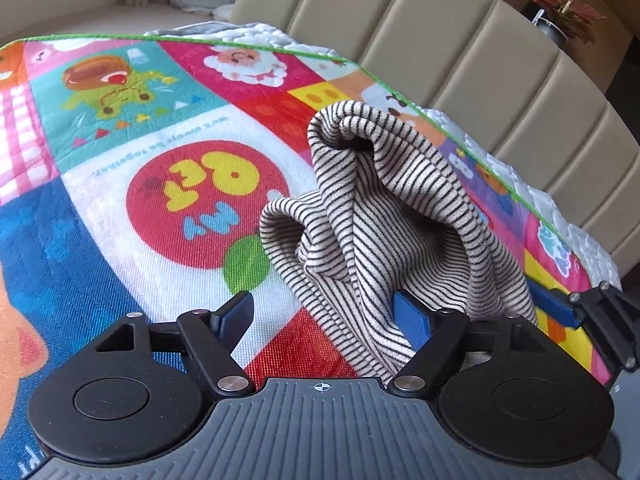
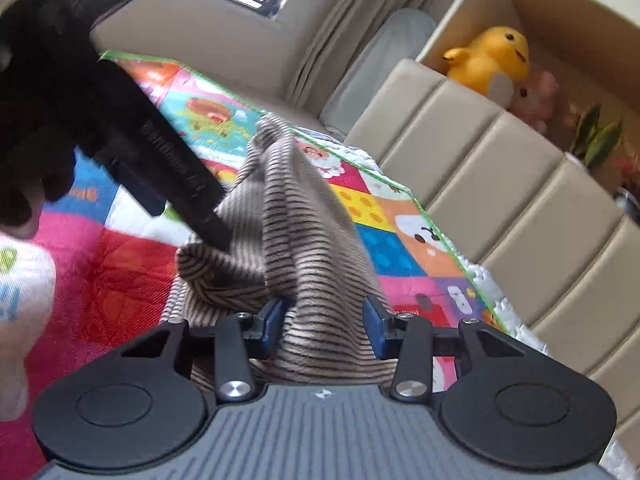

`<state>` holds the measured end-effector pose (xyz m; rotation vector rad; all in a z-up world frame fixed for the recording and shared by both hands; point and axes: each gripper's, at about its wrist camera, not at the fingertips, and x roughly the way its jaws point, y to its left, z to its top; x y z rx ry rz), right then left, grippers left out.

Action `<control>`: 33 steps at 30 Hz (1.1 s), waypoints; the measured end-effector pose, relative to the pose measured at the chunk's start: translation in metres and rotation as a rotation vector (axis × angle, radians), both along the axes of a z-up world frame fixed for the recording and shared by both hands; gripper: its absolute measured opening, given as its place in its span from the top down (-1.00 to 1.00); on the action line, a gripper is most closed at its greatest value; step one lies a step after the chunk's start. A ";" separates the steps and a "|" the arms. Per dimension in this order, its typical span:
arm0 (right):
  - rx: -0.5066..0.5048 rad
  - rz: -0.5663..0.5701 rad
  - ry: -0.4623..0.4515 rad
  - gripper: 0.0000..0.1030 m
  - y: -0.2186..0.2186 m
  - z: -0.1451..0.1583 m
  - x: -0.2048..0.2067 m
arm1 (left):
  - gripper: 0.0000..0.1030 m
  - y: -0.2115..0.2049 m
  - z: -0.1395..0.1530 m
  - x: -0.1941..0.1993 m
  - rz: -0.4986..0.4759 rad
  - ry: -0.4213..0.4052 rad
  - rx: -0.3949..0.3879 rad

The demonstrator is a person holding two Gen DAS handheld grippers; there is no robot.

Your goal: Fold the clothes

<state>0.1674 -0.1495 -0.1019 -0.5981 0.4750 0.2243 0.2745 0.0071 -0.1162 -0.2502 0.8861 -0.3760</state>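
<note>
**Q:** What is shown ahead of the claw in the left wrist view?

**A:** The left gripper (image 1: 322, 320) is seen with its jaws spread wide. The striped garment (image 1: 380, 208) is heaped just ahead of the claw, toward its right side. A fold is draped over the right pad (image 1: 408, 320). The left pad (image 1: 236, 316) stands clear of the cloth, so nothing is pinched. Beneath the claw a colourful play mat (image 1: 120, 240) is spread. Beyond the garment, a beige padded panel (image 1: 460, 60) is set along the mat's far edge. Potted plants (image 1: 568, 12) are seen behind the panel, far right of the claw.

**Q:** And in the right wrist view?

**A:** The right gripper (image 2: 323, 322) is seen with its jaws drawn partly together. The gap is filled by a bunch of the striped garment, and both pads are laid against the cloth, so the cloth is pinched. From the claw the garment rises forward to a peak. Ahead and left of the claw, the black body of the left gripper is seen reaching down, with one finger set into a fold. Far ahead and right, a yellow plush toy (image 2: 492, 60) is placed above the padded panel.
</note>
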 end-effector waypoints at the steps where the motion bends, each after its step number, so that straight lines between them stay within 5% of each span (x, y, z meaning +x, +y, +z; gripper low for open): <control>1: 0.038 0.035 0.007 0.19 0.000 0.003 -0.004 | -0.62 0.000 0.000 0.000 -0.002 0.003 0.000; 3: 0.080 0.073 -0.028 0.08 0.001 0.011 -0.011 | -0.65 0.000 0.000 0.000 -0.004 0.007 0.001; 5: 0.098 0.066 -0.057 -0.40 0.003 0.015 -0.010 | -0.73 0.001 -0.001 0.001 0.002 0.009 0.003; 6: 0.100 0.040 -0.055 -0.41 0.002 0.014 -0.006 | -0.73 0.001 -0.002 0.001 0.004 0.011 0.003; 7: 0.101 0.011 -0.053 -0.37 0.000 0.013 -0.003 | -0.74 0.002 -0.003 0.001 0.006 0.014 0.003; 8: 0.102 -0.018 -0.051 -0.09 -0.002 0.011 0.001 | -0.75 0.002 -0.003 0.002 0.007 0.016 0.003; 10: 0.109 -0.067 -0.061 0.17 -0.006 0.012 0.006 | -0.75 0.003 -0.003 0.002 0.006 0.017 0.003; 13: 0.133 -0.114 -0.113 0.21 -0.013 0.023 0.007 | -0.79 0.002 -0.003 0.002 0.008 0.014 0.007; 15: 0.116 -0.111 -0.040 0.21 -0.012 0.015 0.011 | -0.75 0.002 -0.003 0.002 0.011 0.018 0.001; 19: 0.091 -0.094 0.018 0.28 -0.012 0.000 0.012 | 0.03 0.000 0.015 -0.008 -0.024 0.019 -0.062; 23: 0.274 -0.138 0.034 0.65 -0.033 0.026 0.021 | 0.48 -0.010 0.024 -0.013 -0.118 0.010 -0.157; 28: 0.466 -0.158 0.051 0.69 -0.048 0.045 0.021 | 0.44 -0.008 -0.002 -0.003 -0.122 0.107 -0.212; 33: 0.690 -0.131 0.172 0.70 -0.036 0.052 0.035 | 0.31 0.010 -0.018 0.005 -0.063 0.193 -0.293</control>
